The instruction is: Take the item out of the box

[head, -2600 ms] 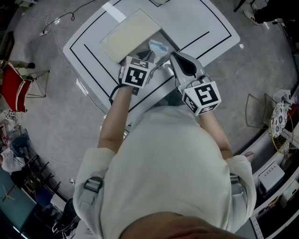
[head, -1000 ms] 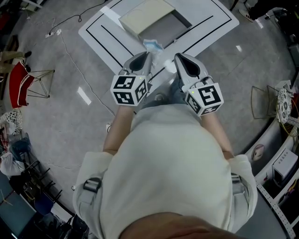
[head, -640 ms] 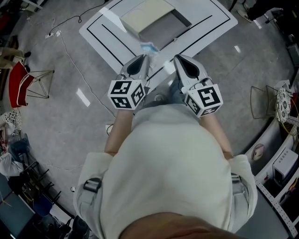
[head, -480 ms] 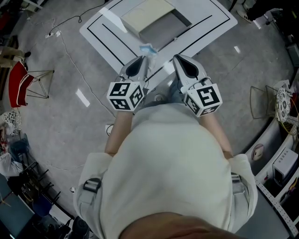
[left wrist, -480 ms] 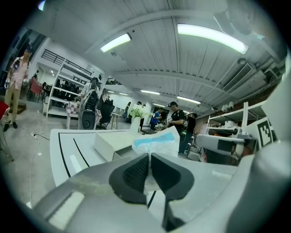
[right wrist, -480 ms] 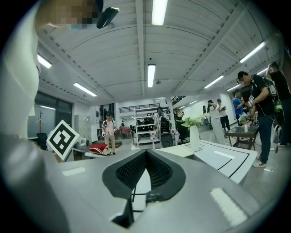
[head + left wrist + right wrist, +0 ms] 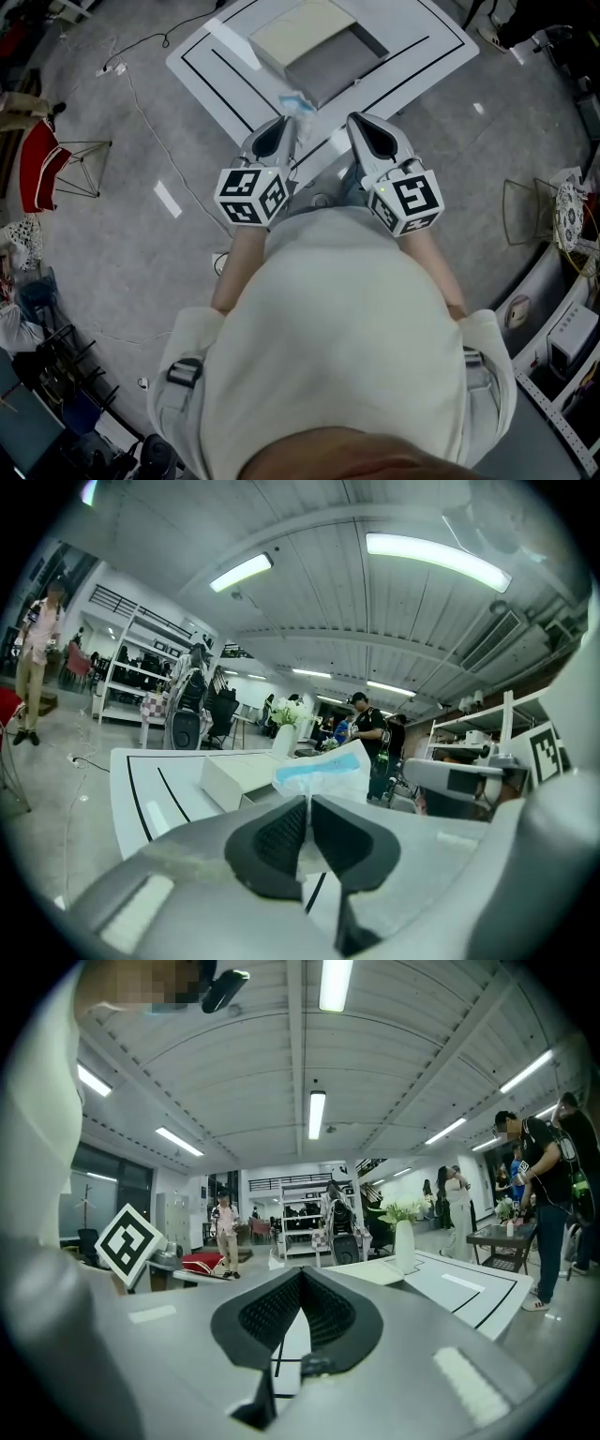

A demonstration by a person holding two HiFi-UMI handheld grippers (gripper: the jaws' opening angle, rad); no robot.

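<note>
Gripping the blue-and-clear packet (image 7: 296, 101), the left gripper (image 7: 287, 122) holds it outside the open box (image 7: 328, 70); seemingly only set-down remains. The right gripper (image 7: 352, 119) is closed, empty.

The item (image 7: 323, 772), seemingly a thin clear packet with a pale blue band, stands upright, pinched in the left gripper (image 7: 306, 801), outside the open box (image 7: 337, 67) behind it.
</note>
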